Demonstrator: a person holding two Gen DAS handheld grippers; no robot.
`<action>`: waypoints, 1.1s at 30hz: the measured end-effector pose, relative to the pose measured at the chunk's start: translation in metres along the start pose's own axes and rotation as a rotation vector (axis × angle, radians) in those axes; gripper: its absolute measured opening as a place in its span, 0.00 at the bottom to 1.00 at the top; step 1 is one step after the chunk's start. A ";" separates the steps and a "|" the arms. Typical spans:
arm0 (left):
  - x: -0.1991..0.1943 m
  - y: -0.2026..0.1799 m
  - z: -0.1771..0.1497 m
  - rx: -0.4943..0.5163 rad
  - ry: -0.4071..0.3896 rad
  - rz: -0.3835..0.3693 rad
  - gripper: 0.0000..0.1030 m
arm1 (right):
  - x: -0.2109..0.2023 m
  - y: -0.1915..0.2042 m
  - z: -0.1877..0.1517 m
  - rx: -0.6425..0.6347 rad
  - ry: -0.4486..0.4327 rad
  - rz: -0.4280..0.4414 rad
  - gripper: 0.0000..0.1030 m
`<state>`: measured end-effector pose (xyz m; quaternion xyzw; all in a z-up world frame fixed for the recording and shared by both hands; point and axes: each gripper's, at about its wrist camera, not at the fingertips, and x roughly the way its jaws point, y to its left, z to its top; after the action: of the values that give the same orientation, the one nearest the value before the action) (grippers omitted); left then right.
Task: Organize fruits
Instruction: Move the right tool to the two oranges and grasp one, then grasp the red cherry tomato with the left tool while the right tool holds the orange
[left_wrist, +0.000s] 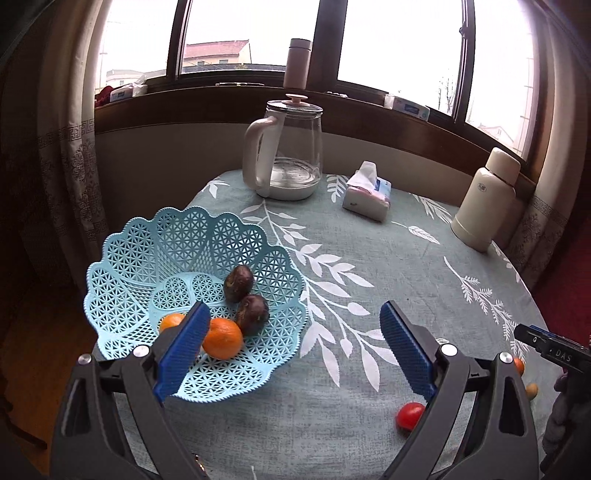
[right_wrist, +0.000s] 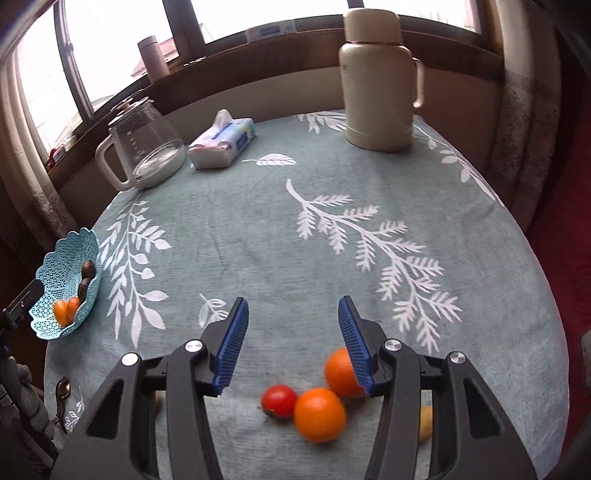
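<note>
A light blue lattice basket (left_wrist: 147, 258) sits at the table's left edge, holding two oranges (left_wrist: 222, 338) and two dark passion fruits (left_wrist: 239, 283). My left gripper (left_wrist: 293, 321) is open just above the basket's near right rim, with nothing between its fingers. In the right wrist view, my right gripper (right_wrist: 293, 317) is open over the near table. Below it lie a red tomato (right_wrist: 279, 400) and two oranges (right_wrist: 320, 414), one orange (right_wrist: 341, 373) partly behind the right finger. The tomato (left_wrist: 410, 415) also shows in the left view. The basket (right_wrist: 55, 280) shows far left.
A glass kettle (left_wrist: 284, 147), a tissue pack (left_wrist: 367, 195) and a cream thermos (left_wrist: 487, 195) stand at the back of the leaf-patterned tablecloth (right_wrist: 295, 221). Small yellowish fruits (right_wrist: 426, 422) lie near the front edge. A windowsill runs behind the table.
</note>
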<state>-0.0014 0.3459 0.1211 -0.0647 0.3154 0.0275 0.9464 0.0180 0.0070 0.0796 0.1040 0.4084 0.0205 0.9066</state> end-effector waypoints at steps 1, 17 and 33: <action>0.002 -0.002 -0.001 0.003 0.008 -0.007 0.92 | 0.000 -0.008 -0.002 0.015 0.007 -0.004 0.50; 0.014 -0.017 -0.013 0.040 0.057 -0.031 0.92 | 0.031 -0.037 -0.028 0.093 0.142 -0.026 0.50; 0.024 -0.025 -0.018 0.055 0.093 -0.051 0.92 | 0.034 -0.030 -0.031 0.074 0.145 -0.045 0.39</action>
<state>0.0101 0.3186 0.0952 -0.0478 0.3578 -0.0084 0.9325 0.0161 -0.0130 0.0282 0.1265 0.4756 -0.0076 0.8705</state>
